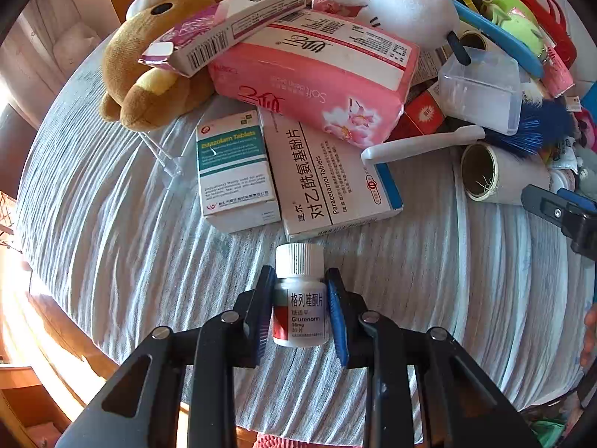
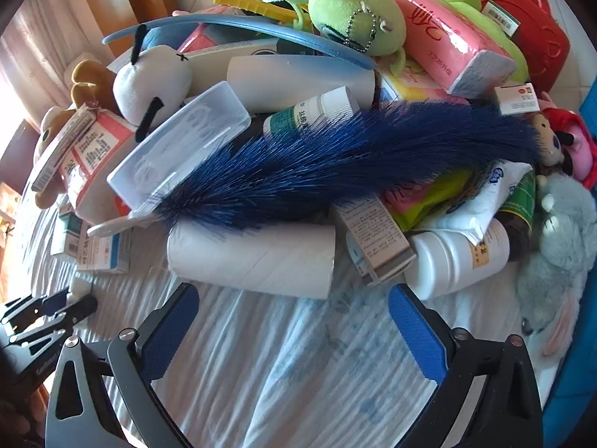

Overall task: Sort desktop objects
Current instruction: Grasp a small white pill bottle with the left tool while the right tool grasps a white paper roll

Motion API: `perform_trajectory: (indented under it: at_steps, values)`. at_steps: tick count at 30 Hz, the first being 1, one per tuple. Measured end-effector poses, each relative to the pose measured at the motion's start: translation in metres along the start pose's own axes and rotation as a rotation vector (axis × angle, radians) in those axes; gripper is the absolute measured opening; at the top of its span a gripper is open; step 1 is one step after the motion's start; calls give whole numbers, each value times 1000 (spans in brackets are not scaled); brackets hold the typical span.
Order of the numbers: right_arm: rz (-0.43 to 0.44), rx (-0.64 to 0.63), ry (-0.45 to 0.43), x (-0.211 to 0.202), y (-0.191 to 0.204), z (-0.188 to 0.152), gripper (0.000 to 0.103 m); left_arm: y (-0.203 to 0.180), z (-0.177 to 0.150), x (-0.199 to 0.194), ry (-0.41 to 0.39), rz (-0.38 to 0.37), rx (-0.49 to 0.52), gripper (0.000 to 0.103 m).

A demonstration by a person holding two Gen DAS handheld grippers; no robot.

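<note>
My left gripper [image 1: 301, 280] is shut on a small white Glurenorm pill bottle [image 1: 300, 295], held upright just above the striped cloth [image 1: 112, 224], in front of two medicine boxes: a green Estazolam box [image 1: 235, 171] and a Paracetamol box [image 1: 328, 175]. My right gripper [image 2: 293, 298] is open and empty over the cloth, just in front of a white paper roll [image 2: 253, 254]. A blue-bristled brush [image 2: 335, 164] lies on top of the pile behind that roll. The left gripper also shows at the left edge of the right wrist view [image 2: 44, 313].
A pile fills the far side: a brown teddy bear [image 1: 149, 67], pink tissue packs [image 1: 317, 74], a clear plastic case [image 2: 179, 145], white bottles [image 2: 455, 257], plush toys [image 2: 358, 15], a red basket [image 2: 530, 26]. Bare cloth lies in front of both grippers. A wooden edge [image 1: 56, 336] runs at left.
</note>
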State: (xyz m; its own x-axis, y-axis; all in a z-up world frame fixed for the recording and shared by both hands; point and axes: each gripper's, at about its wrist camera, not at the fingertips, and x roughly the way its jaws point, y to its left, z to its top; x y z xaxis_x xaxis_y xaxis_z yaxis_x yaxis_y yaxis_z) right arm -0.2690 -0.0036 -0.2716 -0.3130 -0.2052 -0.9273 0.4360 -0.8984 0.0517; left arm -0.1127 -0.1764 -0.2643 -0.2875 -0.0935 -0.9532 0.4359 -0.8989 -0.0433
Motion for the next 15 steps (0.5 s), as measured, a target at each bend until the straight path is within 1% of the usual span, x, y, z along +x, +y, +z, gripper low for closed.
perform_trajectory:
  at_steps: [2, 4, 6, 7, 11, 12, 15]
  values:
    - [24, 17, 17, 9, -2, 4, 103, 0, -2, -2, -6, 0, 2, 27]
    - [45, 13, 12, 9, 2, 4, 103, 0, -5, -3, -8, 0, 0, 27]
    - [94, -7, 14, 6, 10, 1, 103, -2, -8, -5, -8, -3, 3, 27]
    - [130, -17, 20, 4, 16, -2, 103, -4, -10, -6, -6, -8, 6, 27]
    - [212, -64, 63, -2, 38, -22, 103, -18, -18, -14, -17, -43, 23, 27]
    - [230, -67, 72, -3, 41, -27, 103, -23, -20, -17, -22, -54, 30, 27]
    - [321, -68, 110, -7, 46, -42, 103, -36, -25, -27, -42, -78, 49, 27]
